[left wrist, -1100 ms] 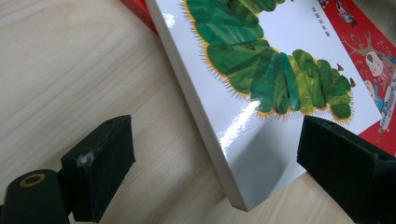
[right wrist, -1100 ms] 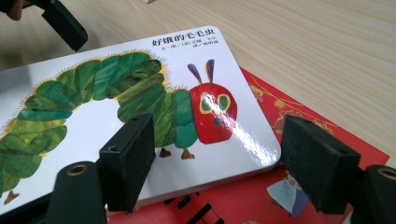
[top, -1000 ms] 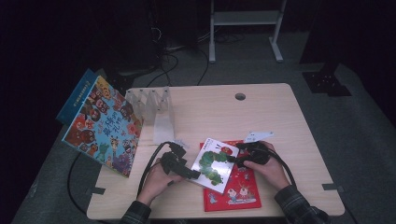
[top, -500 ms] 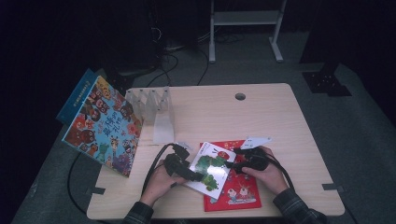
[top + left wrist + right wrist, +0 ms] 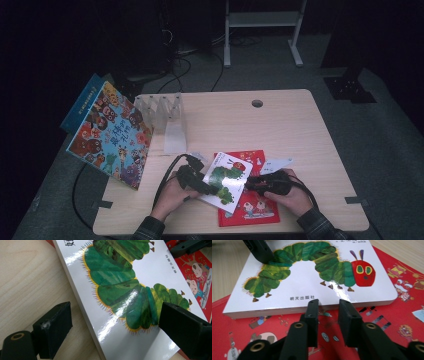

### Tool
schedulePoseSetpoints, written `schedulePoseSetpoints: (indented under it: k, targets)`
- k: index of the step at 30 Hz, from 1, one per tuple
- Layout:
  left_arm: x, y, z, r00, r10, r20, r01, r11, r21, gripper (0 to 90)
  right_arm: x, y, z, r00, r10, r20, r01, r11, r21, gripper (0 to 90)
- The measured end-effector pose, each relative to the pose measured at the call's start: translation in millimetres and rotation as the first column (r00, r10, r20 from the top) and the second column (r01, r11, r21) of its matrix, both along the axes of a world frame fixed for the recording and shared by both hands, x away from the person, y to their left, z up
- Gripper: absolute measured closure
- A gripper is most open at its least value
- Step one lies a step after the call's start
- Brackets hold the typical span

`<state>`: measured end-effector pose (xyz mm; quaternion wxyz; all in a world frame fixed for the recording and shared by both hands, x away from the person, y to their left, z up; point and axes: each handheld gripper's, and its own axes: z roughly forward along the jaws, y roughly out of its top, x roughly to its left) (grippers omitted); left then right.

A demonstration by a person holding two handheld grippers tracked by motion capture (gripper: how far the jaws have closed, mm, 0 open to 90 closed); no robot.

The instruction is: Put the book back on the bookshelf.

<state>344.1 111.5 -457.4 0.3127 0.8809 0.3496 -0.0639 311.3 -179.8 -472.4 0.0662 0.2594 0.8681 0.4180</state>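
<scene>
A dim lab or studio, by the looks of it: one pale wooden table [image 5: 300, 130] with a cable hole [image 5: 257, 103] stands on grey carpet. Behind it a white metal stand [image 5: 262, 30] and loose cables [image 5: 190, 55] trail into darkness.

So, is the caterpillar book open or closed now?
Closed. The caterpillar book lies flat with its front cover up, partly on the red book; its page edge shows as one solid block.
</scene>
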Motion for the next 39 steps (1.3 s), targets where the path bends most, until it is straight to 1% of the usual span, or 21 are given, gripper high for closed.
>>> schedulePoseSetpoints:
  k: [3, 6, 8, 11, 12, 14, 17, 20, 21, 23, 26, 31, 33, 35, 36, 38, 39]
  targets:
    - [0.1, -0.1, -0.2, 1.0, -0.001, 0.002, 0.001, 1.0, -0.003, 10.3, -0.4, 0.2, -0.2, 1.0, 0.004, -0.001, -0.004, 1.0, 0.002, 72.6]
    - [0.8, -0.2, -1.5, 1.0, 0.005, 0.0, -0.005, 0.9996, -0.028, 9.9, -0.5, 0.5, -0.7, 1.0, 0.008, 0.002, -0.008, 1.0, 0.004, 73.1]
    - [1.2, -0.6, -1.9, 1.0, 0.007, 0.001, -0.007, 0.9993, -0.036, 9.8, -0.9, 2.5, -0.9, 0.9999, 0.016, 0.005, -0.016, 1.0, 0.005, 73.1]
    - [1.2, -0.7, -2.1, 0.9999, 0.016, 0.006, -0.016, 0.9994, -0.032, 8.4, -2.0, 5.7, -0.8, 0.9997, 0.022, 0.013, -0.022, 1.0, 0.0, 73.0]
    - [1.9, 0.9, -2.3, 0.9998, 0.022, 0.005, -0.021, 0.9991, -0.037, 8.3, -3.1, 8.1, -0.6, 0.9994, 0.029, 0.018, -0.029, 1.0, -0.006, 73.0]
    - [2.9, 3.1, -2.9, 0.9995, 0.032, -0.002, -0.032, 0.9981, -0.053, 8.3, -3.9, 9.8, -0.7, 0.9991, 0.036, 0.023, -0.036, 0.999, -0.007, 73.1]
    - [5.3, 6.7, -3.4, 0.9987, 0.042, -0.028, -0.044, 0.9955, -0.084, 8.2, -5.4, 12.3, -0.4, 0.9987, 0.041, 0.031, -0.04, 0.999, -0.016, 72.9]
    - [7.5, 9.1, -2.1, 0.9972, 0.045, -0.06, -0.05, 0.9949, -0.087, 10.4, -6.0, 13.0, 0.0, 0.999, 0.034, 0.03, -0.034, 0.999, -0.021, 72.9]
    - [7.7, 9.8, -2.1, 0.9962, 0.049, -0.071, -0.056, 0.9939, -0.095, 10.8, -6.2, 13.2, 0.0, 0.999, 0.032, 0.032, -0.032, 0.999, -0.022, 72.9]
    - [7.7, 10.0, -1.8, 0.9959, 0.049, -0.076, -0.056, 0.9938, -0.095, 11.0, -6.7, 13.6, -0.1, 0.9988, 0.032, 0.037, -0.031, 0.999, -0.025, 72.9]
    - [7.2, 9.7, -0.8, 0.9957, 0.048, -0.079, -0.055, 0.9944, -0.091, 11.0, -6.7, 13.5, -0.2, 0.9989, 0.029, 0.036, -0.028, 0.999, -0.023, 72.8]
    - [6.5, 9.6, 0.3, 0.9949, 0.049, -0.088, -0.057, 0.9938, -0.095, 11.1, -7.4, 13.3, -0.1, 0.9991, 0.025, 0.033, -0.024, 0.999, -0.023, 72.8]
    - [5.7, 10.1, 4.2, 0.9954, 0.048, -0.083, -0.057, 0.9933, -0.101, 11.1, -7.7, 12.9, -0.2, 0.9992, 0.022, 0.032, -0.022, 1.0, -0.022, 72.8]
    - [5.5, 12.5, 8.5, 0.9955, 0.051, -0.08, -0.061, 0.9898, -0.129, 11.9, -8.1, 12.6, 0.1, 0.9993, 0.02, 0.03, -0.019, 1.0, -0.025, 72.8]
    - [5.5, 12.5, 8.5, 0.9955, 0.051, -0.08, -0.061, 0.9898, -0.129, 12.2, -8.1, 12.6, 0.1, 0.9993, 0.02, 0.03, -0.019, 1.0, -0.025, 72.8]
    - [4.9, 15.6, 14.5, 0.9961, 0.052, -0.071, -0.064, 0.9831, -0.172, 13.0, -8.3, 11.4, 0.2, 0.9994, 0.017, 0.03, -0.017, 1.0, -0.025, 72.8]
    - [4.2, 15.7, 17.1, 0.9967, 0.052, -0.063, -0.062, 0.9819, -0.179, 13.1, -8.4, 11.3, 0.2, 0.9994, 0.017, 0.03, -0.016, 1.0, -0.025, 72.8]
